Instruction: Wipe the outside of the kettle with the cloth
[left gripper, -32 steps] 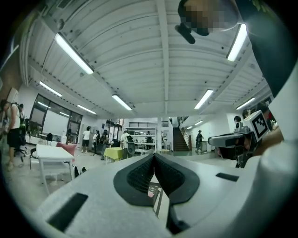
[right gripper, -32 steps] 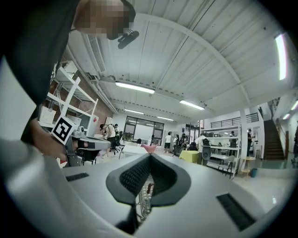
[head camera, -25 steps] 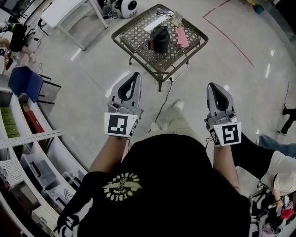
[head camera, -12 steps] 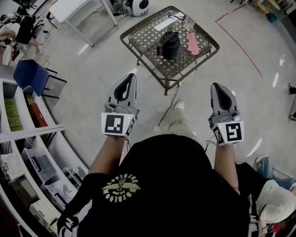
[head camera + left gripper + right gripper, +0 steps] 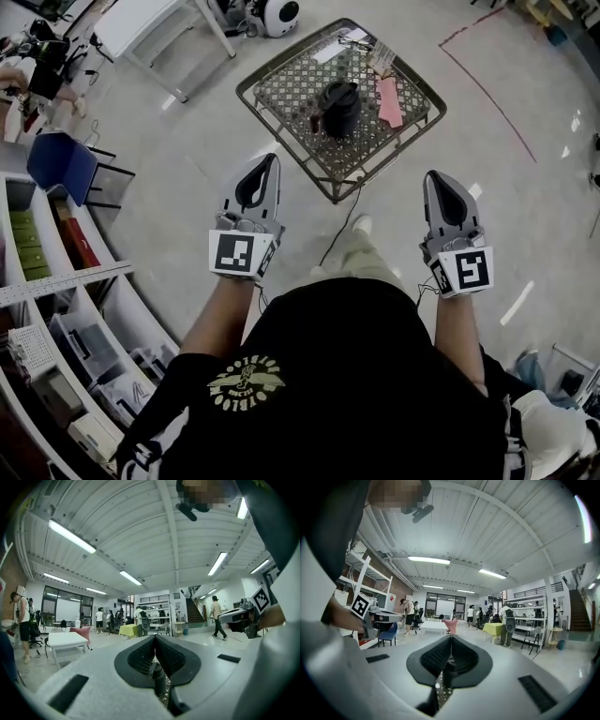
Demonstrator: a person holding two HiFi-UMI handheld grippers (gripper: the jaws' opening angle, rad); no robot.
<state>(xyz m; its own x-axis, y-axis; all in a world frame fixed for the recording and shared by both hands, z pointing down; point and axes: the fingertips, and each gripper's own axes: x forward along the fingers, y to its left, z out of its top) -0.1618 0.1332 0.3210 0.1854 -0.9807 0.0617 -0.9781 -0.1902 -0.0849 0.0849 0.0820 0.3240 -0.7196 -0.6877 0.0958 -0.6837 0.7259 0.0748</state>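
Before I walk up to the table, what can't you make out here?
kettle: head view, too small to see dirt; far side hidden by its own body.
cloth: head view, too small to tell folds.
small items at the far edge of the table: too small to name.
Gripper views: shut fingers of left gripper and right gripper mostly block the table.
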